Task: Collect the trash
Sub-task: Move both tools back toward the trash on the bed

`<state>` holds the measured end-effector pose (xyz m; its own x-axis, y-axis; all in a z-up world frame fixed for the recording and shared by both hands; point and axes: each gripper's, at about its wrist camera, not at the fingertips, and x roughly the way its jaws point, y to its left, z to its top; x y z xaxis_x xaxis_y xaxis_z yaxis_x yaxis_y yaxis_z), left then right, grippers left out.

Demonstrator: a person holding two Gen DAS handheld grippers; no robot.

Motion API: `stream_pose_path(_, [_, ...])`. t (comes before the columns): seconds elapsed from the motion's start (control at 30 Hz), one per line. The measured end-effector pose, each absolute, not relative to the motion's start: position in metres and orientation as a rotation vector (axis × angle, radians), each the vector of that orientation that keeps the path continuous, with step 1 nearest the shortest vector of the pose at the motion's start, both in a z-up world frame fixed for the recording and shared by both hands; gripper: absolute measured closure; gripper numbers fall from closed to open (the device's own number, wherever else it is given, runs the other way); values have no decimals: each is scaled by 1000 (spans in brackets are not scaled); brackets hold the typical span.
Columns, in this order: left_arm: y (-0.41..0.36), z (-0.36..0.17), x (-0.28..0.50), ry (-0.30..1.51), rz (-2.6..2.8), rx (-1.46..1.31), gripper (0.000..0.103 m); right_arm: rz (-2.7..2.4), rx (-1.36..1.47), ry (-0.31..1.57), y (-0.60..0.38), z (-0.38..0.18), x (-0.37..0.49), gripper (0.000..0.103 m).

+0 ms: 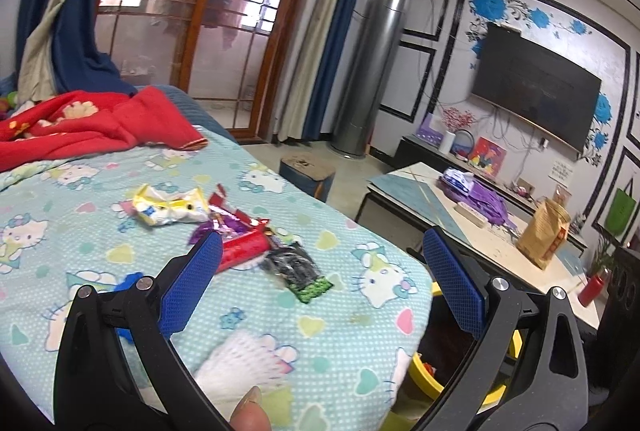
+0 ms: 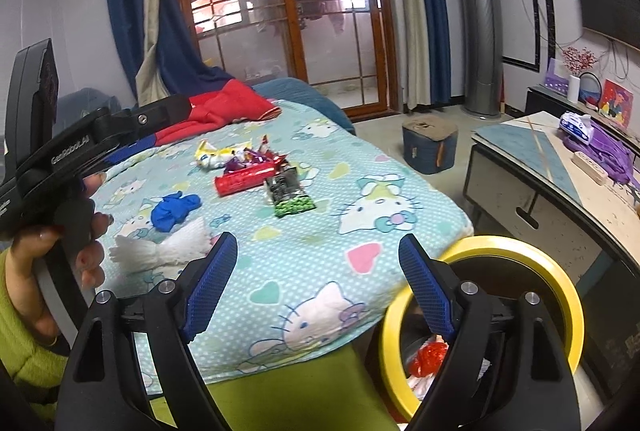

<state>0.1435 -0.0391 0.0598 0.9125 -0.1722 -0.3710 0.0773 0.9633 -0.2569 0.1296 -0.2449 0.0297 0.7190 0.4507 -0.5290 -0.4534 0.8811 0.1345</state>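
Trash lies on a Hello Kitty blanket (image 2: 360,191): a red wrapper (image 2: 246,179), a black-and-green packet (image 2: 289,195), a yellow-white wrapper (image 2: 218,153), purple scraps (image 2: 244,159), a blue glove (image 2: 174,211) and a white foam net (image 2: 160,251). In the left wrist view I see the red wrapper (image 1: 244,247), the packet (image 1: 298,271), the yellow wrapper (image 1: 168,209) and the foam net (image 1: 248,363). My left gripper (image 1: 320,251) is open and empty above the blanket, near the red wrapper. My right gripper (image 2: 318,255) is open and empty over the blanket's front edge. A yellow-rimmed bin (image 2: 516,251) stands beside the bed, holding trash.
A red blanket (image 1: 100,119) lies at the bed's far end. A low table (image 2: 540,183) with purple cloth and a brown paper bag (image 1: 544,231) stands to the right. A blue stool (image 2: 430,145) sits on the floor. The bin's rim (image 1: 424,377) shows below the left gripper.
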Motion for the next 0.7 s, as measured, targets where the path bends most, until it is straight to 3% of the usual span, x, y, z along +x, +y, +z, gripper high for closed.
stream_pose_path(0.7, [76, 42, 179, 515, 53, -326, 11, 567, -74, 656, -167, 5, 195, 20])
